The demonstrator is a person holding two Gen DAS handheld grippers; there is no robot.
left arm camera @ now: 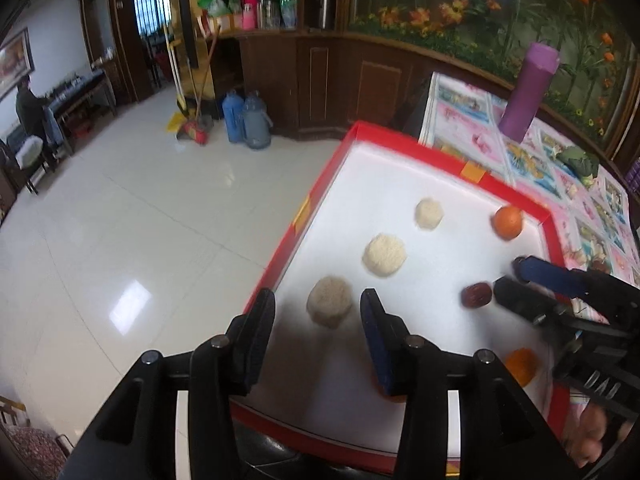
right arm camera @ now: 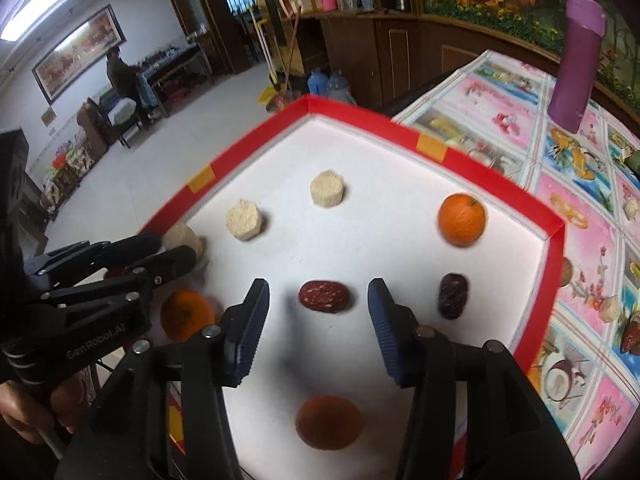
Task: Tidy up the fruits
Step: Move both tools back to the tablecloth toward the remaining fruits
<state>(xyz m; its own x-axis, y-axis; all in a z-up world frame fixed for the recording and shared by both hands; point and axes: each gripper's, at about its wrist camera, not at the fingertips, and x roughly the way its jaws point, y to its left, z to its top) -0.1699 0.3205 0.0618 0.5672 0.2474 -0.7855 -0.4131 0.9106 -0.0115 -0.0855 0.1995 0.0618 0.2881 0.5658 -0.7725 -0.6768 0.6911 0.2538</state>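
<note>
A red-rimmed white tray [left arm camera: 400,136] [right arm camera: 360,116] holds three pale round cakes, three oranges and two dates. My left gripper [left arm camera: 316,298] [right arm camera: 172,248] is open, its fingertips either side of the nearest pale cake [left arm camera: 330,306] [right arm camera: 186,236] without pressing it. The right gripper [right arm camera: 318,286] [left arm camera: 510,276] is open too, and the red date [right arm camera: 323,296] [left arm camera: 476,295] lies between its tips, untouched. A dark date [right arm camera: 453,295] rests to its right. Oranges sit far right [right arm camera: 461,219] [left arm camera: 508,222], near left [right arm camera: 187,314] and under the right gripper [right arm camera: 329,422].
The tray rests on a flowered tablecloth [right arm camera: 592,240] with a tall purple bottle [right arm camera: 576,64] [left arm camera: 528,92] standing behind it. Small food pieces lie on the cloth at the right. Left of the tray the table ends and tiled floor [left arm camera: 140,220] lies below. A person stands far back.
</note>
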